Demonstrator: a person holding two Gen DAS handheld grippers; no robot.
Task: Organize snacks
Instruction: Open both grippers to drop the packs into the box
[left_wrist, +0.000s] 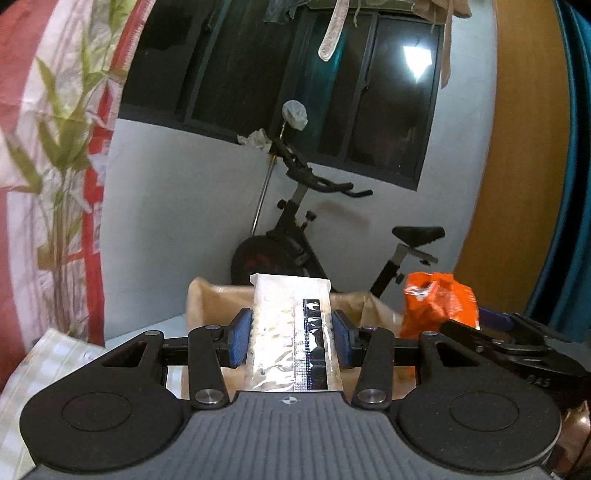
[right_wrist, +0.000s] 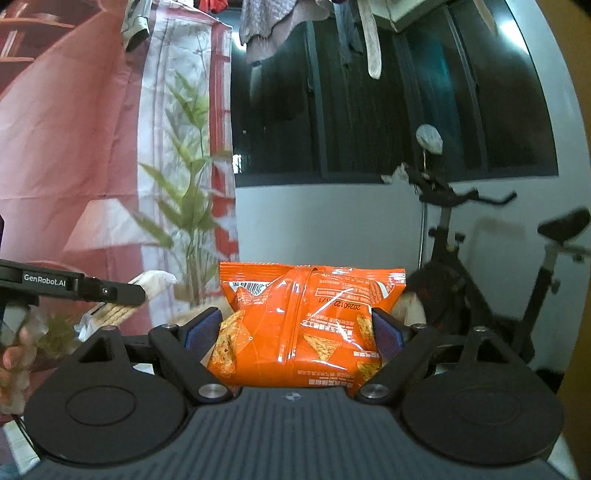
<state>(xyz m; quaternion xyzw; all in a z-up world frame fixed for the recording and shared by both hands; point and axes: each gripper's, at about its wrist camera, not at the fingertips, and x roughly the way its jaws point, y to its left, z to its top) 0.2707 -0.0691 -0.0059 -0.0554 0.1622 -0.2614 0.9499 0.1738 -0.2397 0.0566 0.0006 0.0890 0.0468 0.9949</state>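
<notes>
Left hand-held gripper (left_wrist: 291, 338): blue pads clamped on a clear pouch (left_wrist: 291, 332), pale pieces inside, dark strip down one side. Pouch is upright, held in the air just in front of a box (left_wrist: 199, 302).

Right hand-held gripper (right_wrist: 295, 332): clamped on an orange chip bag (right_wrist: 303, 325), squeezed at the middle, printed back side facing the camera. In the left view the same bag sits to the right of the pouch, near it, not touching.

Box: brown cardboard, open top, flaps up, directly behind the pouch. It stands on a pale surface (left_wrist: 162, 325). Its inside is hidden by the pouch and gripper, so I can't tell the contents.

Around:
- Checked cloth (left_wrist: 40, 369) at lower left in the left view.
- Red and white curtain (left_wrist: 55, 147) with a bamboo print on the left.
- Exercise bike (left_wrist: 314, 236) behind the box, against the wall.
- Dark window (left_wrist: 295, 92) above it, clothes hanging along the top.
- Wooden panel (left_wrist: 517, 166) on the far right.

Nothing between the pouch and the box opening.
</notes>
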